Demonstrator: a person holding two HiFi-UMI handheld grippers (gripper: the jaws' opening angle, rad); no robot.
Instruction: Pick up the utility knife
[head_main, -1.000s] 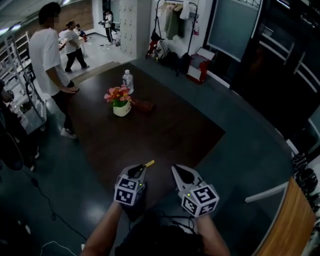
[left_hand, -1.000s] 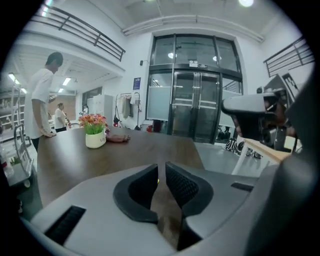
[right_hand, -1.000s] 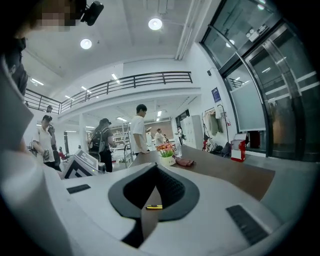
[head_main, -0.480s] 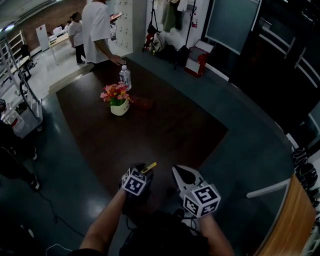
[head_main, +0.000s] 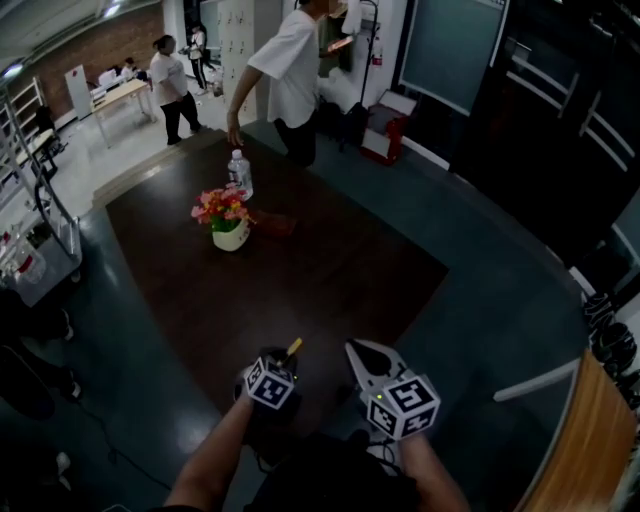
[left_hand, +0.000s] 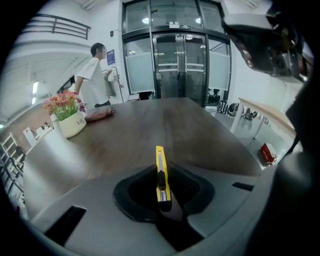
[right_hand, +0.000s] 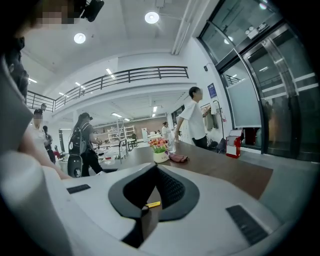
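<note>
- Yellow utility knife (left_hand: 161, 179) sits between your left tongs (left_hand: 162, 166), long axis straight along their line, front end poking out ahead over the worktop (head_main: 330, 270)
- Left tongs have just been closing, pads against the knife's sides: looks gripped; whether it's clear of the worktop, can't tell
- Right tongs (right_hand: 153, 166) just beside, tips together, holding nothing

The dark brown wooden counter (head_main: 330, 265) fills the middle of the head view and carries, toward its upper-left end, a white pot of pink and orange flowers (head_main: 228, 230), a clear plastic water bottle (head_main: 239, 174) above it, and a reddish-brown pouch (head_main: 273, 224) just right of the pot.
</note>
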